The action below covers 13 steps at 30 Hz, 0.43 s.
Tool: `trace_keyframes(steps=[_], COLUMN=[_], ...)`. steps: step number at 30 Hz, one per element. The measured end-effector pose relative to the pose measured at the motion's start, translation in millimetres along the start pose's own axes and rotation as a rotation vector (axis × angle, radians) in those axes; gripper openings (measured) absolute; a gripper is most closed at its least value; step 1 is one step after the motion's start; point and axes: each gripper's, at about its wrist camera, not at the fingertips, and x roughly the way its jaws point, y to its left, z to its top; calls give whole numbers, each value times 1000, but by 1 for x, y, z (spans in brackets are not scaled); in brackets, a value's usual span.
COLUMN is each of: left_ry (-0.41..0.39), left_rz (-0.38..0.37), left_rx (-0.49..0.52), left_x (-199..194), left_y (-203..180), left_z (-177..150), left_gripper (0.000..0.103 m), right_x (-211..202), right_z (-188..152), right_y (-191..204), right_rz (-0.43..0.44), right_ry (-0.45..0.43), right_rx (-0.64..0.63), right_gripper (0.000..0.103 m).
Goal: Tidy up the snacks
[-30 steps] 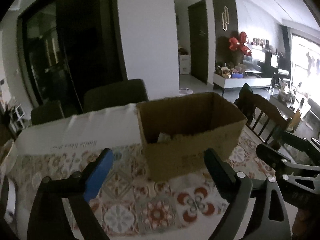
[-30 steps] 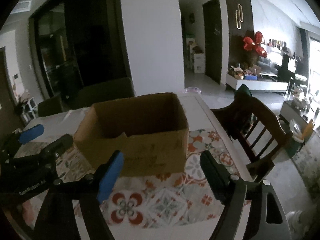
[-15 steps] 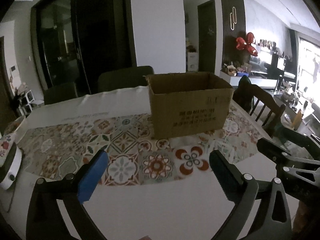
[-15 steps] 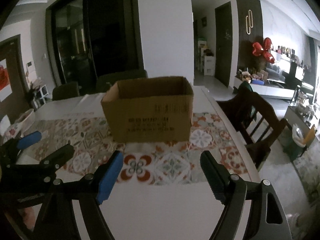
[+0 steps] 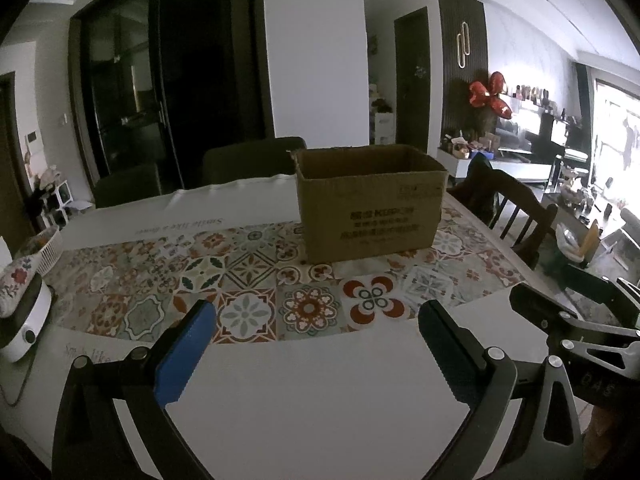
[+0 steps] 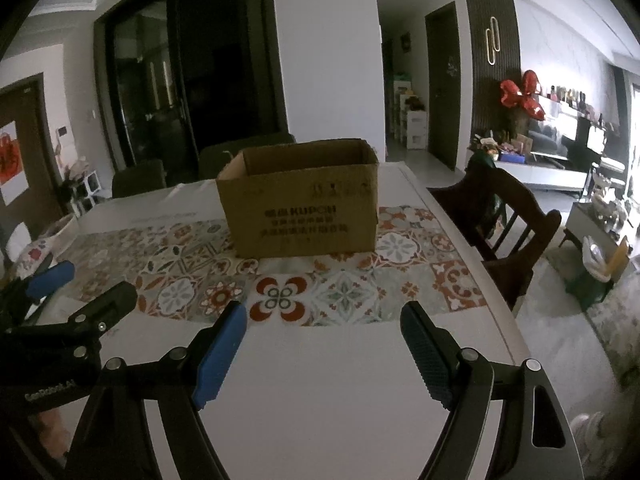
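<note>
An open brown cardboard box (image 5: pixel 372 216) (image 6: pixel 308 216) with printed text stands on the tiled-pattern mat at the far side of the table. Its inside is hidden from here, and no snack shows anywhere. My left gripper (image 5: pixel 316 316) is open and empty, hovering over the white near part of the table, well short of the box. My right gripper (image 6: pixel 323 314) is also open and empty, at about the same distance from the box. Each one shows in the other's view: the right gripper (image 5: pixel 568 288) at the right edge, the left gripper (image 6: pixel 90 284) at the left edge.
A patterned mat (image 5: pixel 240 280) covers the middle of the white table (image 5: pixel 320 380). A white appliance (image 5: pixel 20 320) and a white basket (image 5: pixel 44 248) sit at the left edge. Dark chairs (image 5: pixel 252 160) stand behind the table, and a wooden chair (image 6: pixel 508 216) at its right side.
Both grippers have drawn back from the box, which was close and seen from above and now stands farther off. The left jaws stand slightly wider.
</note>
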Motion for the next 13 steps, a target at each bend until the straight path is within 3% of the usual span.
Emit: trace_keyframes(steps=[13], left_ry=[-25], left_rz=[8], left_rx=[-10], left_x=[-14], left_y=[-1], left_z=[-3], left_gripper=[103], right_x=[-14], right_z=[-6], right_y=[1], right_rz=[-7], right_ry=[-23], right_rx=[-9], right_gripper=[80])
